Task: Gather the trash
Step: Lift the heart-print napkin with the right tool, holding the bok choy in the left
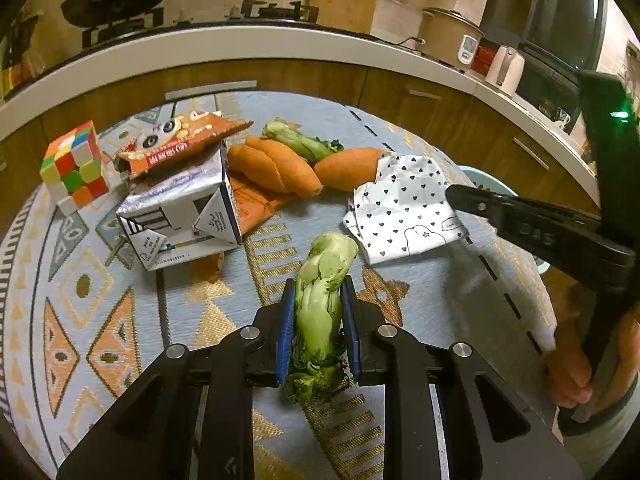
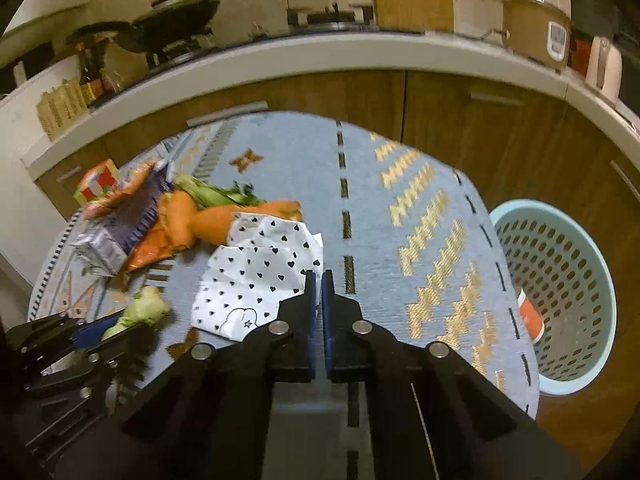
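Left gripper (image 1: 318, 328) clamped on a green vegetable stalk (image 1: 322, 300), blue pads pressing both sides near the leafy base, pale stem end pointing toward 12 o'clock over the patterned desk (image 1: 192, 320); right gripper (image 2: 318, 300) closed to a sliver, nothing visibly pinched between the pads, tips just over the heart-print cloth (image 2: 256, 280) lying at 10 o'clock from it.

Remaining clutter heaped at 10 to 12 o'clock from the left gripper: silver carton (image 1: 180, 216), orange snack packet (image 1: 180, 144) resting on it, orange bread-like rolls (image 1: 276, 168), a second green stalk (image 1: 300, 140), colour cube (image 1: 74, 168) at the far edge; pale blue perforated basket (image 2: 560, 292) off the desk edge at 3 o'clock from the right gripper, something orange and white already inside.

Stalk likely light, crisp yet bruisable, leaves limp; best held on the firm ribs, gently. Cloth soft and floppy; best pinched at a raised fold or corner. Carton probably hollow, crushable; best taken across a folded edge.

Writing: "DAS" moulded on the right gripper's finger; printing on packet and carton too small to read.
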